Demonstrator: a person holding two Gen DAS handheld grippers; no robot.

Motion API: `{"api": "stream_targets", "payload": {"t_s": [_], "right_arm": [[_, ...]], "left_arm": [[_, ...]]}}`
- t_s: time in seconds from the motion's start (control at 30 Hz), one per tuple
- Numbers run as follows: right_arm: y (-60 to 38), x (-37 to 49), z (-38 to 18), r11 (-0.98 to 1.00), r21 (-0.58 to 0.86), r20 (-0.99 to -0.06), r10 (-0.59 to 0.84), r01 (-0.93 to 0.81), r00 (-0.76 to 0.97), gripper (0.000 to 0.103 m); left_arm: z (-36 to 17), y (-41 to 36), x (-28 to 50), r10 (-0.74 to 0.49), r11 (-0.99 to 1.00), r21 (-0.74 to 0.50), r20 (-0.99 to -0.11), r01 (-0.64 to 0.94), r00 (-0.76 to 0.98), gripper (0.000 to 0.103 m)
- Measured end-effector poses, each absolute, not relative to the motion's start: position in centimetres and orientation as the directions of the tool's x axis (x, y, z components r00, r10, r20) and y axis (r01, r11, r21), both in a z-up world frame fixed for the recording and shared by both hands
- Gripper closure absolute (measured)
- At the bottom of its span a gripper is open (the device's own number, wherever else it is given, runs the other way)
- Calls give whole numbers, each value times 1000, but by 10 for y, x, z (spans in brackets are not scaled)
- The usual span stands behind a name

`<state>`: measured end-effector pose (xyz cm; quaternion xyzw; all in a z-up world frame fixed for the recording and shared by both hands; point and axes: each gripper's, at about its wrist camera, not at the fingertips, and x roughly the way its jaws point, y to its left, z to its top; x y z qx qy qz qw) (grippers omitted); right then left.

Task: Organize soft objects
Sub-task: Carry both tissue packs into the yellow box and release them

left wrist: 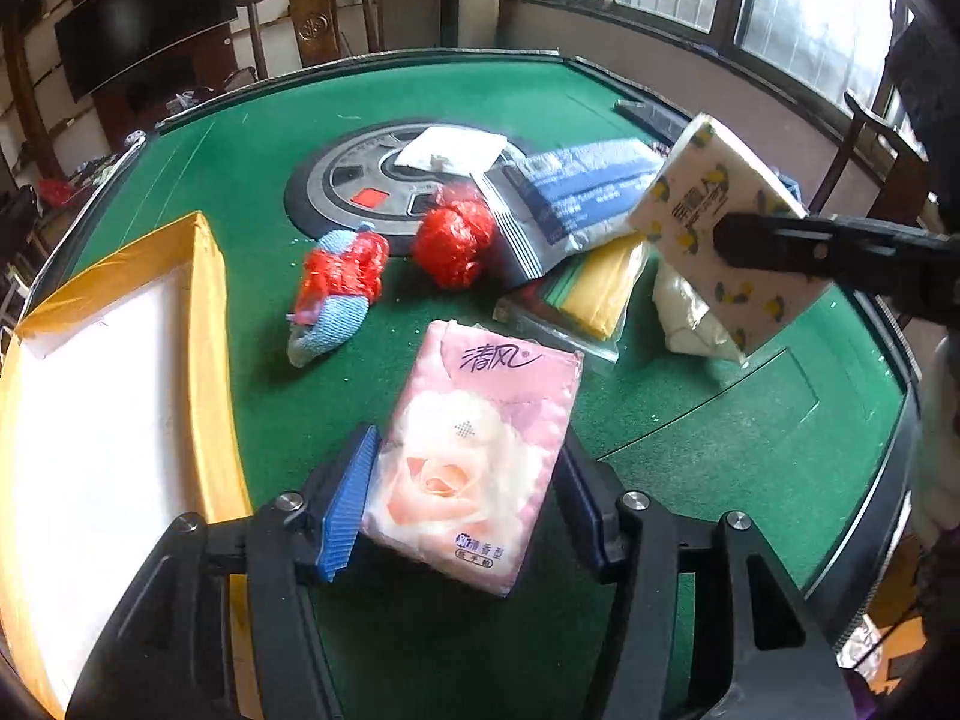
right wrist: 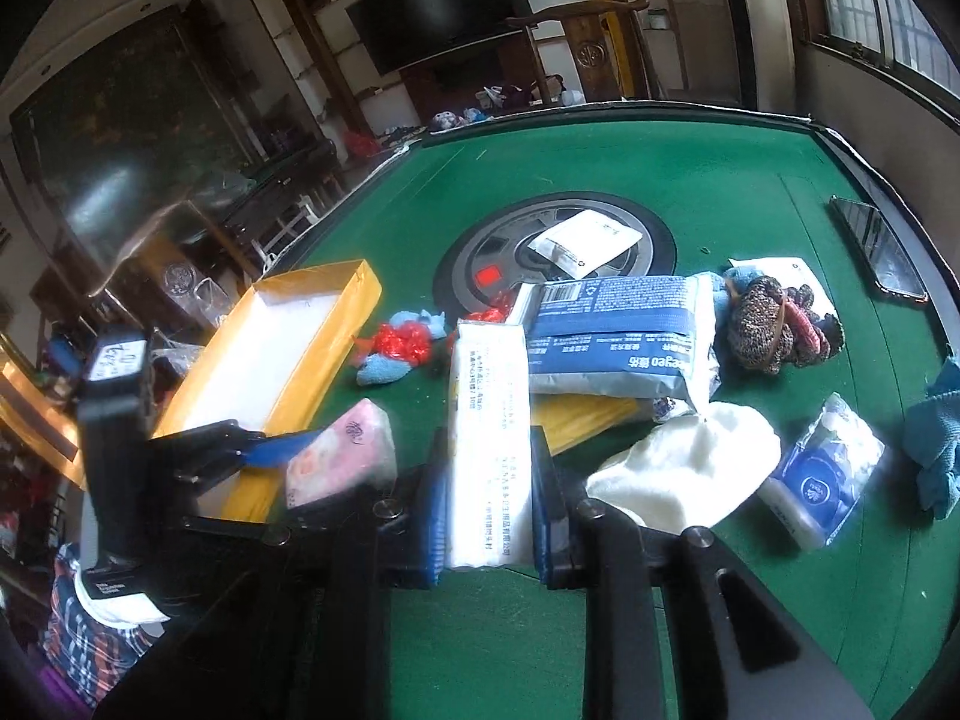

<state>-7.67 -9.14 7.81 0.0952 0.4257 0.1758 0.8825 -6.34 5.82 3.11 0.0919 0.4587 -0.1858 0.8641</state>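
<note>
My left gripper (left wrist: 465, 492) is shut on a pink rose-print tissue pack (left wrist: 474, 456) and holds it above the green table (left wrist: 240, 192), just right of the yellow-rimmed white box (left wrist: 102, 396). My right gripper (right wrist: 489, 480) is shut on a white lemon-print tissue pack (right wrist: 489, 438), held in the air; that pack also shows in the left wrist view (left wrist: 720, 234). The pink pack also shows in the right wrist view (right wrist: 342, 456) beside the box (right wrist: 270, 354).
On the table lie a blue-grey wipes pack (right wrist: 618, 336), a yellow packet (left wrist: 606, 288), red mesh bundles with blue cloth (left wrist: 342, 288), a white cloth (right wrist: 684, 468), a knitted item (right wrist: 774, 324), a blue-labelled pouch (right wrist: 822, 474), a teal cloth (right wrist: 936, 438) and a phone (right wrist: 876, 246).
</note>
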Motion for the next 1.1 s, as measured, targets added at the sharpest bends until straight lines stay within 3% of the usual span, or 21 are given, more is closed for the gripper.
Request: {"api": "stream_targets", "payload": {"t_s": [0.2,0.33,0.7,1.1], "right_arm": [[-49,-54,85,878,373,-708,478,-300,519,83],[2,-25,86,841,416,-698,539,-347,471,83],[120,63,50,815,471,-744,573,-339,344,83],[152,104,7,774,575,-727,632,-264,269,81]], "left_arm": [[82,118,-81,-356,923,-182,-736,339,575,47],[97,169,-64,-269,963,-193,-729,188,629,47],[42,265,20,-114,962,-237,-800,-135,589,47],[17,307,44,-95,918,-292,-820,-269,565,42]]}}
